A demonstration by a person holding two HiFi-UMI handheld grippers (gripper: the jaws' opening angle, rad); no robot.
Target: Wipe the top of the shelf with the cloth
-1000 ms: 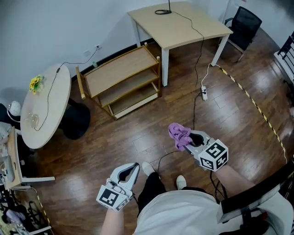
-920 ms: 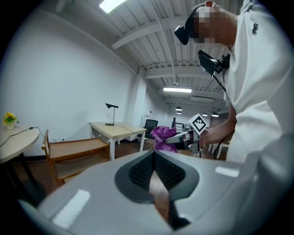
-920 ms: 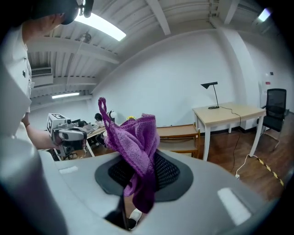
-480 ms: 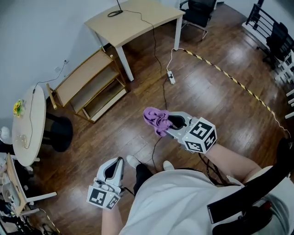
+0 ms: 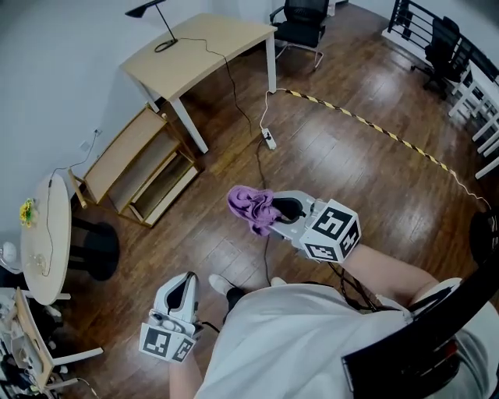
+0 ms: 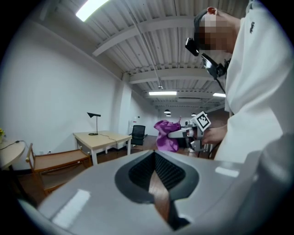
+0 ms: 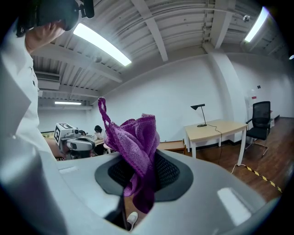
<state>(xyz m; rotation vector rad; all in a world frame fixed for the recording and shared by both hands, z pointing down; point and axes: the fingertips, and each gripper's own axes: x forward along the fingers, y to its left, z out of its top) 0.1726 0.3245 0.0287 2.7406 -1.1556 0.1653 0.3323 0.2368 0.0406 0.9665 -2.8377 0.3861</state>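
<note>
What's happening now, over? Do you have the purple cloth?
Right gripper shut on cloth, held up. Left gripper shut, empty. Shelf far off, not yet reached. Cable on floor ahead.

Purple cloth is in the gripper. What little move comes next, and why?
Probably carry the right gripper toward the wooden shelf by the wall: its jaws are shut on the cloth, but the shelf stands well off across the floor, untouched.

Dark wooden floor (image 5: 351, 164), white wall (image 5: 54, 54), a light table (image 5: 203, 54), a black chair (image 5: 300, 19), strip lights (image 7: 101, 43) overhead.
</note>
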